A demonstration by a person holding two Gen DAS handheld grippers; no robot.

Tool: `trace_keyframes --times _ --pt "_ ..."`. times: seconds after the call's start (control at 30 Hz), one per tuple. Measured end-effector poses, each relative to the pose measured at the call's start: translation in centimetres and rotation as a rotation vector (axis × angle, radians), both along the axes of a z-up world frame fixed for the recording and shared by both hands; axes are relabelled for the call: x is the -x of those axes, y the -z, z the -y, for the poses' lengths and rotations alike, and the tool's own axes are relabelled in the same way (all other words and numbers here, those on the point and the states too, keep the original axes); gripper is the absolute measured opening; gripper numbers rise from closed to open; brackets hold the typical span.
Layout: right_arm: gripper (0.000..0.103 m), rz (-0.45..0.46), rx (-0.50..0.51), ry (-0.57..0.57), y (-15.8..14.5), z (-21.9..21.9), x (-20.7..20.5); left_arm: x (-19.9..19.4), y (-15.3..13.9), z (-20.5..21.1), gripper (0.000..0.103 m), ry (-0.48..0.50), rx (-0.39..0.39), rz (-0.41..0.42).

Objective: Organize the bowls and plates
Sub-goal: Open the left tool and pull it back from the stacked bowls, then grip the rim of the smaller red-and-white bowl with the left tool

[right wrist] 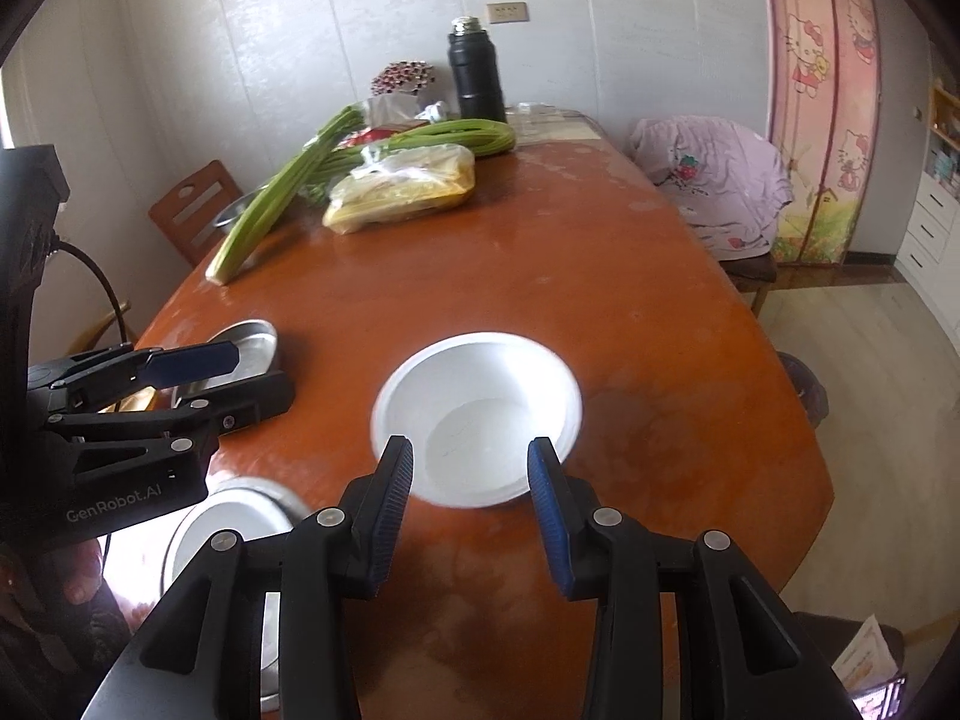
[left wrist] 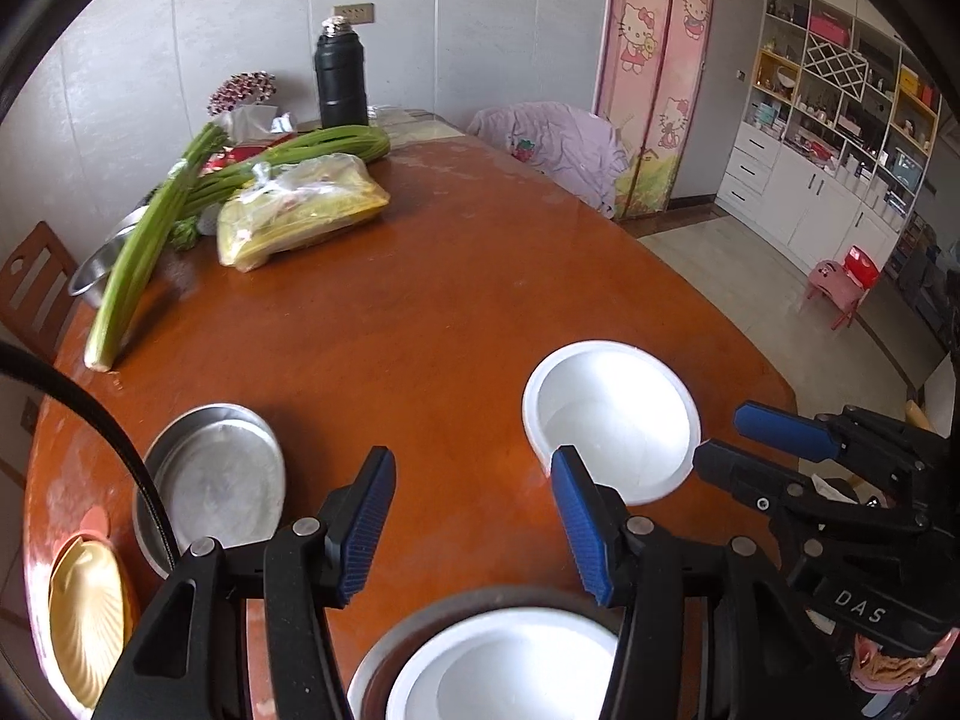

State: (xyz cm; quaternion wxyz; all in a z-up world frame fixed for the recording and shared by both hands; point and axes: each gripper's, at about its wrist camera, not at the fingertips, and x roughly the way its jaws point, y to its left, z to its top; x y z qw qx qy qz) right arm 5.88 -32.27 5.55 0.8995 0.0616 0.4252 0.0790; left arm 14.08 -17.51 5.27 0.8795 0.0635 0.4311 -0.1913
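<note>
Right wrist view: white bowl (right wrist: pixel 477 417) lies just beyond my released, empty right jaws, on the orange bench (right wrist: pixel 540 252).

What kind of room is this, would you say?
Most likely a home dining room. A large wooden table holds celery, a thermos and white bowls, a wall of storage shelves stands behind, and a child's pink chair sits on the floor.

Left black two-finger gripper with blue pads (left wrist: pixel 474 516) angled downward, jaws parted, nothing between them. Right black two-finger gripper with blue pads (right wrist: pixel 471 516) angled downward too, jaws apart, empty. Grippers side by side.
</note>
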Motion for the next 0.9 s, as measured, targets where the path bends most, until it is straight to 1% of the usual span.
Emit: trace_keyframes --times 0.2,0.37,0.53,0.9 --pt "0.042 -0.014 -0.004 0.035 0.7 1.6 -1.1 -2.1 0.9 1.7 0.055 0.039 0.0 -0.042" --pt "0.042 -0.048 -0.009 0.059 2.0 2.5 -2.2 -3.1 2.0 2.7 0.055 0.054 -0.006 -0.082" --pt "0.042 -0.085 -0.019 0.055 3.3 2.9 -3.3 -4.2 3.0 2.9 0.055 0.049 -0.002 -0.117" --pt "0.042 -0.127 -0.029 0.036 5.0 2.6 -4.7 -5.2 4.4 4.1 0.055 0.059 -0.011 -0.161"
